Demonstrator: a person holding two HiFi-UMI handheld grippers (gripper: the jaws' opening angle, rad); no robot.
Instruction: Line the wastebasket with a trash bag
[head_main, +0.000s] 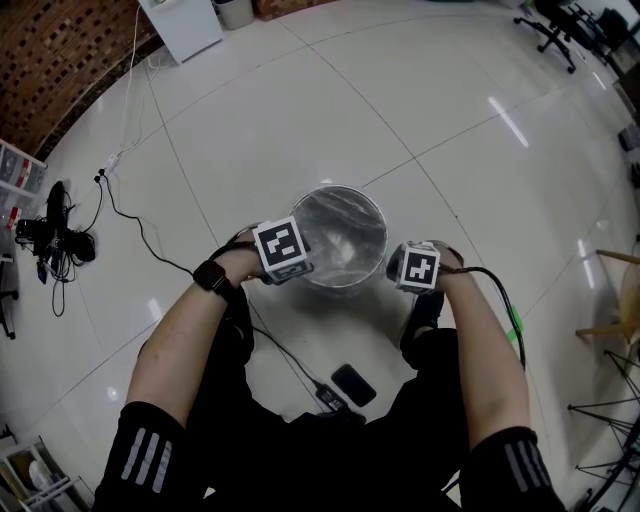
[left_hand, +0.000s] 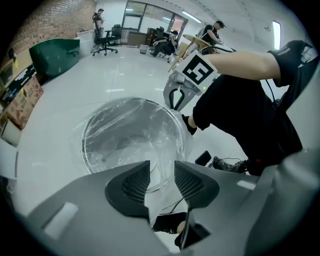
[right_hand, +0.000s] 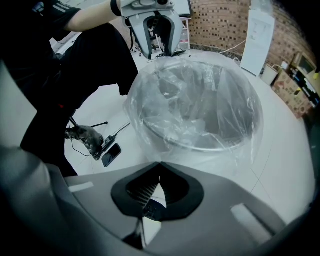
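**A:** How far along is the lining?

**B:** Mostly done, I'd say. The clear trash bag (head_main: 340, 228) sits inside the wastebasket (head_main: 345, 284). The wastebasket stands on the floor (head_main: 450, 130) between my two claws, just ahead of both sets of tips. The bag's mouth is spread and turned over the rim nearly all the way round, with a loose skirt hanging down the outside.

**A:** And your claws?

**B:** My left claw (left_hand: 161, 182) has its jaws apart, right at the rim nearest it. A fold of film seems to hang in the gap, but the pads (left_hand: 136, 182) aren't pressing on it. My right claw (right_hand: 159, 192) has its jaws fully together, just outside the rim on the opposite side. I can't make out whether a sliver of film is pinched there.

**A:** So what's left?

**B:** The film inside looks crumpled and not settled to the bottom, as far as I can see. The skirt beside my left claw looks bunched. I judge the rest is tugging the edge down evenly, smoothing it, and letting go.
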